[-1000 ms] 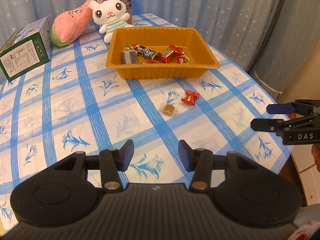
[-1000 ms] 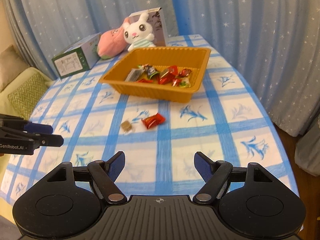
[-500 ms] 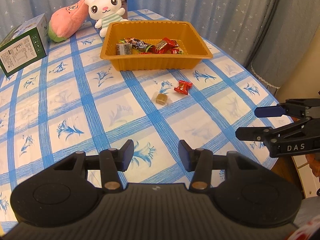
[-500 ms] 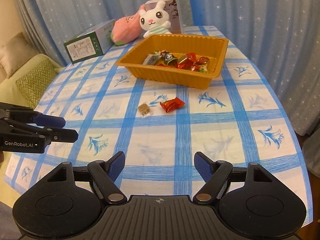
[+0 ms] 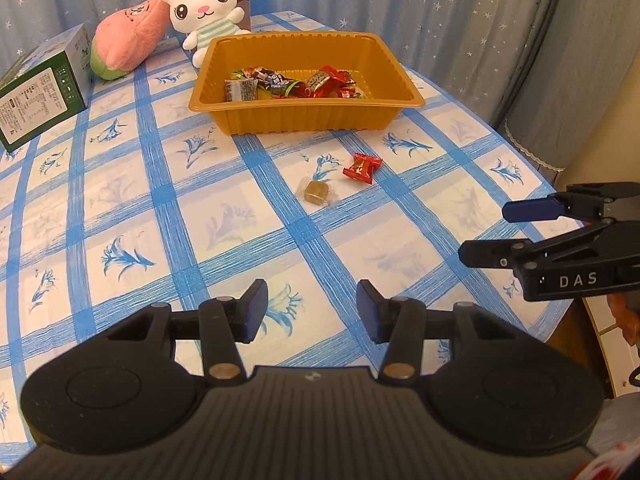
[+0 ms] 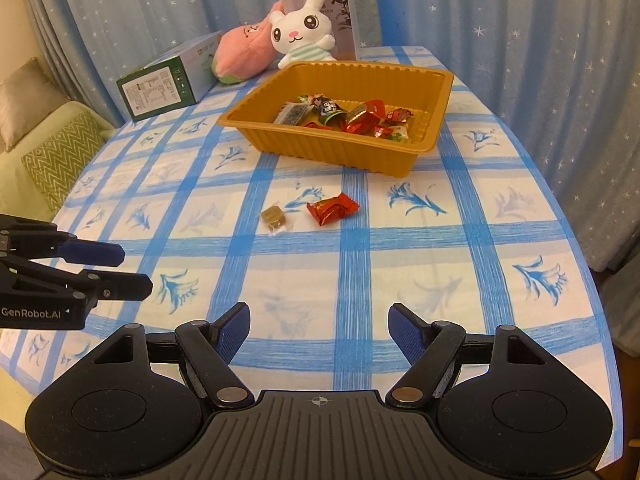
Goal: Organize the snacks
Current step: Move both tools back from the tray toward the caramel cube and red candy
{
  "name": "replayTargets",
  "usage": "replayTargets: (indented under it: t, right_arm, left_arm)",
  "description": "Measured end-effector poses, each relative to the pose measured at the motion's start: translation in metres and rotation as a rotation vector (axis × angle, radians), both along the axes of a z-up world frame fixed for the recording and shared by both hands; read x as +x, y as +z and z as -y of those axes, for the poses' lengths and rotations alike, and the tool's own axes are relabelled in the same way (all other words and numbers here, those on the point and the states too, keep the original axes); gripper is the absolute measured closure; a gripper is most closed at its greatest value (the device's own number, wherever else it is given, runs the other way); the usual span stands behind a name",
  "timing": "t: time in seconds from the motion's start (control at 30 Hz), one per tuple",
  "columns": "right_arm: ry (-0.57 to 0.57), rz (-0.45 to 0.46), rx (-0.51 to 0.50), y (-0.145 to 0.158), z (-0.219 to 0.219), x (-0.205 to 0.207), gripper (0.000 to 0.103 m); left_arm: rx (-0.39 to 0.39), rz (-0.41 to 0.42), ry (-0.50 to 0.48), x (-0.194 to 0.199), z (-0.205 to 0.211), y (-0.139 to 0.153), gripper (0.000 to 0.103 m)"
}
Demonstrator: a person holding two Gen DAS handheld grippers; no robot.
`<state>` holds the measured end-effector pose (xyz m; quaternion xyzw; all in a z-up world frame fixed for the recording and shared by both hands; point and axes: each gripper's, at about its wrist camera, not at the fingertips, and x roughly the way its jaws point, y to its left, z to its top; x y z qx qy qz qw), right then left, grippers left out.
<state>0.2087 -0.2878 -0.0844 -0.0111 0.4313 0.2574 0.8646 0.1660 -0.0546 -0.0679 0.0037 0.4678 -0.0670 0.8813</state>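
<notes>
Two loose sweets on the checked table [image 6: 460, 264], the tray [image 6: 424, 148] half filled.

The tray sits toward the far end holding wrapped snacks [image 6: 360, 118]. Nearer, the red sweet [image 6: 333, 209] and brown sweet [image 6: 273, 216] lie just beside each other. Left gripper [image 5: 312, 306] and right gripper [image 6: 319, 330] hover low with jaws apart, empty.

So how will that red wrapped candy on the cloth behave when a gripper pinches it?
The red candy looks small and probably light. Its shiny, crinkled foil may slip or crumple between the fingers. It lies flat on the tablecloth, so it should not roll, though a nudge could slide it toward the brown candy beside it.
</notes>
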Motion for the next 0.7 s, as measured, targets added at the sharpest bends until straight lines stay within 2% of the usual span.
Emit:
replayTargets:
  t: [0.33, 0.7]
  right_arm:
    - [-0.020, 0.004, -0.014, -0.009, 0.003, 0.017, 0.027]
    - [-0.059, 0.011, 0.010, -0.022, 0.003, 0.050, 0.027]
  left_arm:
    - [0.007, 0.006, 0.016, 0.018, 0.006, -0.010, 0.057]
    - [-0.002, 0.013, 0.014, 0.055, 0.022, -0.032, 0.057]
